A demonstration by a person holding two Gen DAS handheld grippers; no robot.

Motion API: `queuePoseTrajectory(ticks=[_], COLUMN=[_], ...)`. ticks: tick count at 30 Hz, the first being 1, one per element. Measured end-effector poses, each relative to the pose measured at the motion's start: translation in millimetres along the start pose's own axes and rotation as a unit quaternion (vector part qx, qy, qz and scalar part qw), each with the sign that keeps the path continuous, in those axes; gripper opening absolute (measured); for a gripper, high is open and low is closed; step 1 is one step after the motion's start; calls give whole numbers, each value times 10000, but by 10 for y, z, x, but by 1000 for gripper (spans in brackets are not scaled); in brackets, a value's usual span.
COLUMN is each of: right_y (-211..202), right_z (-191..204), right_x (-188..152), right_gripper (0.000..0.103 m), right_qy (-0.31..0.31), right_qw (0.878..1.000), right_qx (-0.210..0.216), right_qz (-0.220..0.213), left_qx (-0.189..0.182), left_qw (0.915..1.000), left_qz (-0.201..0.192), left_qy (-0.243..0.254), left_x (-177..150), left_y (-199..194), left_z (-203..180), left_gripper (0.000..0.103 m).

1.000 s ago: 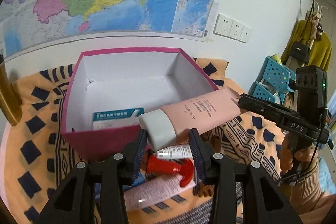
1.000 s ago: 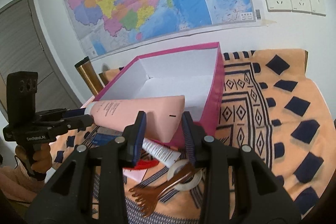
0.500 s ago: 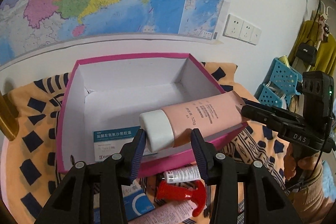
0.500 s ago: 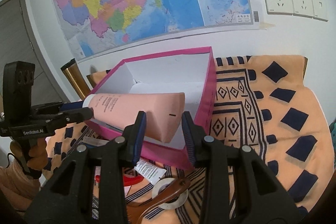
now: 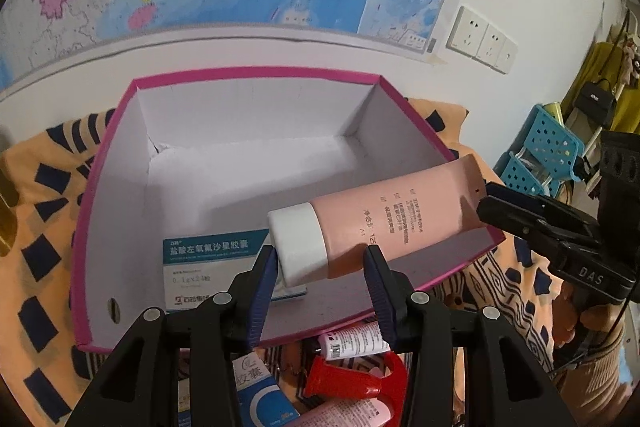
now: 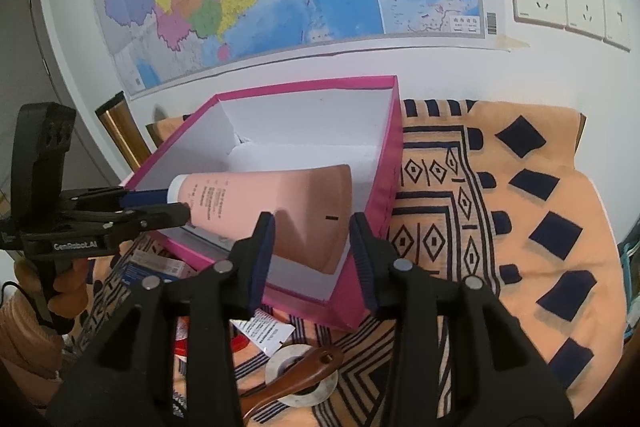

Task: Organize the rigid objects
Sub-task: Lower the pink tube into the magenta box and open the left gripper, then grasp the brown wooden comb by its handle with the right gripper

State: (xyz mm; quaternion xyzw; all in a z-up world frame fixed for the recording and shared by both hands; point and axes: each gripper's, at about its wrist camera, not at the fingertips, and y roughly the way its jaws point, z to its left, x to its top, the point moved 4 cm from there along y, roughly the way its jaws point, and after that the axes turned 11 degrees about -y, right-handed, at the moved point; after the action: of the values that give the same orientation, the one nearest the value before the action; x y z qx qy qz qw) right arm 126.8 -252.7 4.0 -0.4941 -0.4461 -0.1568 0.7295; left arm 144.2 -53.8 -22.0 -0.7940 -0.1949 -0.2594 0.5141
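A large pink tube [image 5: 384, 223] with a white cap [image 5: 298, 247] hangs level over the open pink box [image 5: 256, 75]. My left gripper [image 5: 320, 267] is shut on its cap end. My right gripper [image 6: 312, 231] is shut on its flat crimped end [image 6: 312, 203], and shows at the right in the left wrist view [image 5: 532, 223]. A white and teal medicine carton [image 5: 208, 267] lies on the box floor. The tube spans the box's right wall [image 6: 394, 163].
On the patterned orange cloth [image 6: 520, 211] before the box lie a small white tube [image 5: 356, 341], a red sprayer head [image 5: 352, 381], a blue carton [image 5: 260, 391], a tape roll [image 6: 304, 375] and a brown comb [image 6: 296, 383]. A wall map and sockets stand behind.
Both grippers have carried the pink tube up and forward, from in front of the box's near wall to over the box's inside. The loose items have dropped lower in view.
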Motion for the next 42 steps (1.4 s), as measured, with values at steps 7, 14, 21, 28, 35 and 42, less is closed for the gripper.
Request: queuePoseTrajectory(ticks=[7,14,21,28,35,42], right_y=[33,97,26,-195,-260,-66], right_z=[89,193,227,252,348,353], right_x=[18,20,-46,-174,-491,-1007], right_gripper=[50,51,51,51,51,51], right_qy=[-258,-511,-444,-239,-1,454], right_qw=[9995,9982,9989,9994,9983,9940], right_qx=[-162,-235,-80,226,567,606], right_qz=[113,228,136,-67,140,785], left_qx=[65,103,140,3,-183,-511], left_qw=[9998,9997,9998,9977,9957,9956], left_qz=[169,205,-163,-664,-790,-461], left_qy=[-80,-55,12,134,440,637], left_x=[4,19,-52,-247,-597,-976], left_y=[145,193,-1,-395,-615,-526], left_z=[51,48,69,38,-147,-340], left_gripper=[45,43,46,55,57,57])
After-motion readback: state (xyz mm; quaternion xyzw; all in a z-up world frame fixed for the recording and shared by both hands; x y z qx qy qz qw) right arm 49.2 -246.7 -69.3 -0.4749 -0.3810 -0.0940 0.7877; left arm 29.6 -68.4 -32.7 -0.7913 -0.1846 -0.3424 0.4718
